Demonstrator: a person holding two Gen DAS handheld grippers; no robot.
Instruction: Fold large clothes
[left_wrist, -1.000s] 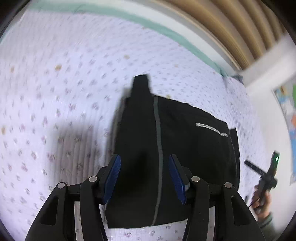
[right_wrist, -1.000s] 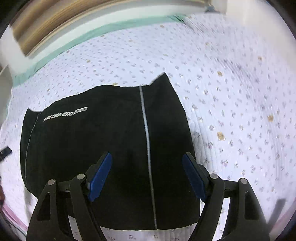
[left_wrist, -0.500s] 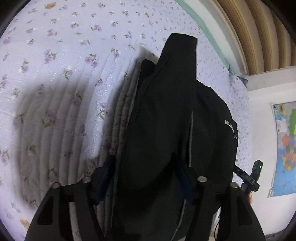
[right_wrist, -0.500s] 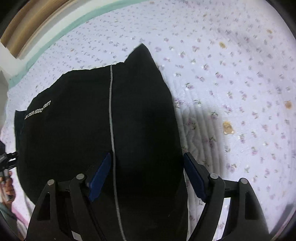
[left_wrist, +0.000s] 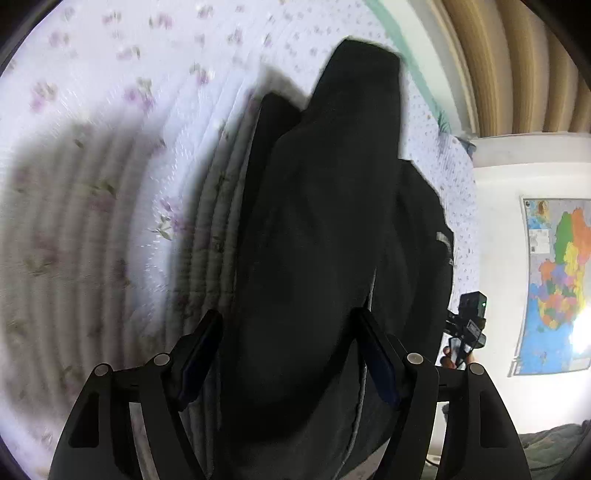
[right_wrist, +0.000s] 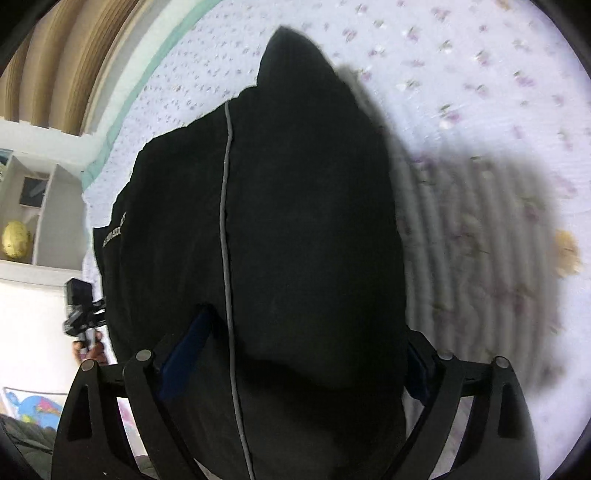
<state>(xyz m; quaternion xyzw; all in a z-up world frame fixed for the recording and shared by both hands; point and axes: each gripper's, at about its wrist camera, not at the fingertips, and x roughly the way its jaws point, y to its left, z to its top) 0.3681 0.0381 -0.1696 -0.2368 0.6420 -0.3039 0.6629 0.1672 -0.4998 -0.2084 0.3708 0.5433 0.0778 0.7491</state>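
Left wrist view: the left gripper (left_wrist: 288, 354) has just been opening its jaws, and they're spread wide with the black garment (left_wrist: 332, 240) bunched between them on the flowery quilt (left_wrist: 92, 129).

Right wrist view: same deal, the right gripper (right_wrist: 299, 354) has just been opening wider around the black garment (right_wrist: 295, 221), apparently not clamping it.

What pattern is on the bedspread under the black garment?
Pale lilac quilted bedspread with small purple flower sprigs, clearest in the right wrist view.
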